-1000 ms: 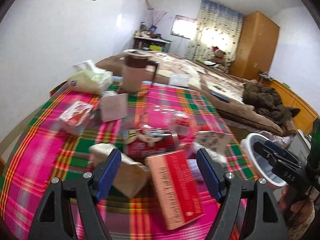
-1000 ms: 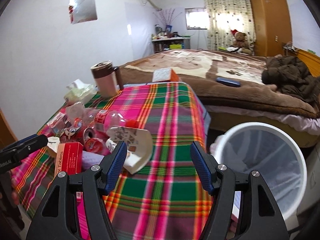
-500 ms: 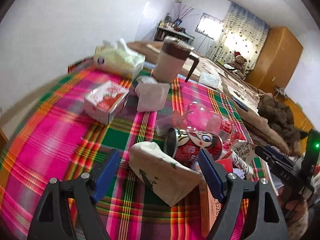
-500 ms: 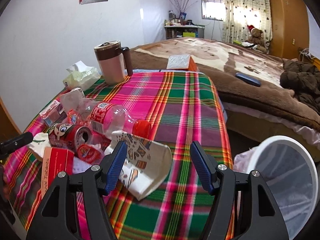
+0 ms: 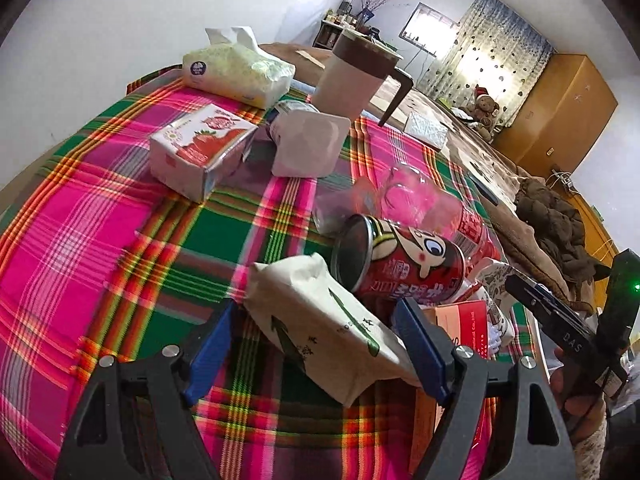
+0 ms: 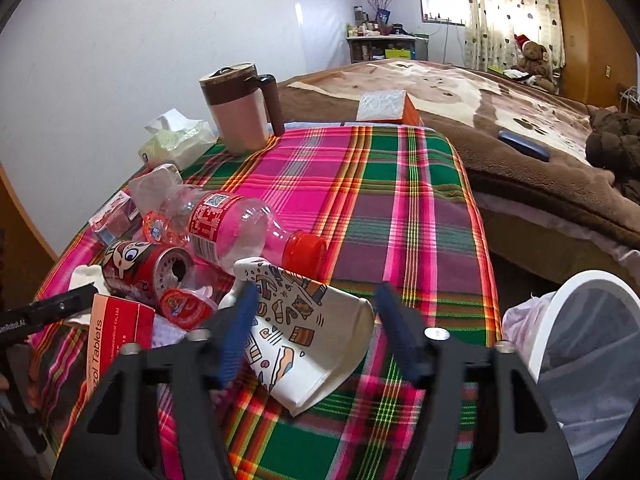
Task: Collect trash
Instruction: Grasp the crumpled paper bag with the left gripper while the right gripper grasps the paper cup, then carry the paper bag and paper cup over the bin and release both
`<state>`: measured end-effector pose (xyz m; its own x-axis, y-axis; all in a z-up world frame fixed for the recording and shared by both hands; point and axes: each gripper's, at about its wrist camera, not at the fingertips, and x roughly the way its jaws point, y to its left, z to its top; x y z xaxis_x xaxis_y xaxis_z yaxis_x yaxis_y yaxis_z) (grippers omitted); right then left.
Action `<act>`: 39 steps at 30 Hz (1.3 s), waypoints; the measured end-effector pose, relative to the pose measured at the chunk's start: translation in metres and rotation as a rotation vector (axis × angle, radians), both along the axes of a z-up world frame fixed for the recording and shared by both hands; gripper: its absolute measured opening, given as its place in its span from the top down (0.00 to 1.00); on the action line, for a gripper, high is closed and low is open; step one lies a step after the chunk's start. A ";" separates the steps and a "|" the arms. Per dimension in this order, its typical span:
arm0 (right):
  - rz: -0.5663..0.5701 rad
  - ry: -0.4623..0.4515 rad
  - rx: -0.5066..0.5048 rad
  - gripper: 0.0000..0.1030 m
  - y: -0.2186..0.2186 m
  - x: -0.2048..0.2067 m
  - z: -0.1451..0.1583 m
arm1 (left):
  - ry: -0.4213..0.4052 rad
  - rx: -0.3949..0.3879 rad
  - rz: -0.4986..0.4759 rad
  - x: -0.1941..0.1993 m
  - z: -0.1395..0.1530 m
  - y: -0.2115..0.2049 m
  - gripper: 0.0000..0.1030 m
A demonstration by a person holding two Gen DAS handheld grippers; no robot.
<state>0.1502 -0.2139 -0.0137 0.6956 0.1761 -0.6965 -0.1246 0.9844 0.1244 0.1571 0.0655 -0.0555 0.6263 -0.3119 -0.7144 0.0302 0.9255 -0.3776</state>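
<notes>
Trash lies on the plaid tablecloth (image 5: 100,216). My left gripper (image 5: 316,322) is open, its jaws on either side of a crumpled beige paper bag (image 5: 320,324). Behind the bag lies a red cartoon can (image 5: 400,264), also in the right wrist view (image 6: 144,268). My right gripper (image 6: 316,320) is open around a flattened patterned paper cup (image 6: 308,332). A clear plastic bottle with a red cap (image 6: 248,232), a red tablet box (image 6: 116,332) and a small red jelly cup (image 6: 186,306) lie close by. A white trash bin (image 6: 592,348) stands off the table's right.
A brown-lidded pitcher (image 5: 356,76), a tissue pack (image 5: 236,74), a strawberry carton (image 5: 200,148) and a white wrapper (image 5: 308,144) stand further back. The bed (image 6: 480,112) lies beyond the table. The right gripper shows at the left view's right edge (image 5: 560,320).
My left gripper moved forward and down so the beige bag now sits between its jaws. My right gripper moved down and closer over the patterned paper cup.
</notes>
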 end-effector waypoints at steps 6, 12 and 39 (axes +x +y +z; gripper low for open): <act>0.009 0.005 0.033 0.68 -0.001 -0.001 -0.001 | 0.014 0.001 0.002 -0.005 -0.006 -0.008 0.20; 0.016 0.006 0.053 0.76 -0.003 -0.006 -0.003 | 0.013 -0.042 0.003 -0.005 -0.005 -0.011 0.32; -0.022 -0.089 0.113 0.90 -0.004 -0.047 0.009 | -0.049 0.011 -0.013 -0.010 0.003 -0.017 0.54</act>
<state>0.1027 -0.2174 -0.0046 0.7583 0.2337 -0.6086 -0.1184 0.9674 0.2240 0.1475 0.0485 -0.0529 0.6565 -0.3123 -0.6867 0.0604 0.9291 -0.3648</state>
